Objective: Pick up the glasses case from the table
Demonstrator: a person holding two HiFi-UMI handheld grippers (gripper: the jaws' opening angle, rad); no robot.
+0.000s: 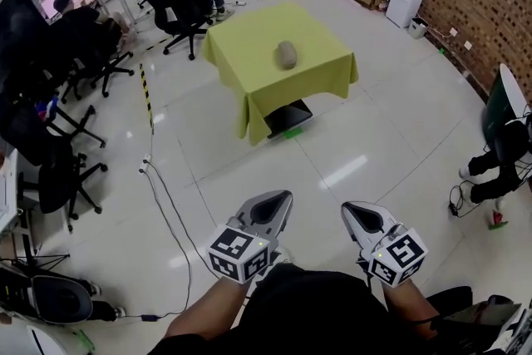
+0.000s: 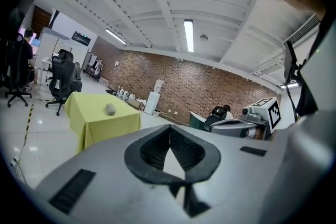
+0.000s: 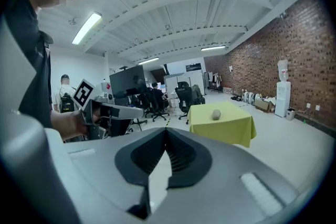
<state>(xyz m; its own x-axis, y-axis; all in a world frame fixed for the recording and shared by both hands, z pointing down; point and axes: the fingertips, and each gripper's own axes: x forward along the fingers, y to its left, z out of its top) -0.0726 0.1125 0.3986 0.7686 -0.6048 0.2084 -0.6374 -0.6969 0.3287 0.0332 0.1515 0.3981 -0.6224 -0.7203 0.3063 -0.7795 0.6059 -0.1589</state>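
Glasses case (image 1: 287, 55), grey and oval, is lying mid-top on the yellow-clothed square bench (image 1: 241, 46); left claw (image 1: 278, 200) and right claw (image 1: 351, 210) are hovering well apart from it, pressed together and empty, the approach apparently not yet made

The glasses case (image 1: 287, 55) (a grey lump, perhaps closed) is too small for detail.

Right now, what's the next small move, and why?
Probably step toward the table: the glasses case lies on its yellow cloth well across the floor, out of reach. Both the left claw and right claw are shut and empty, so one needs opening on the way.
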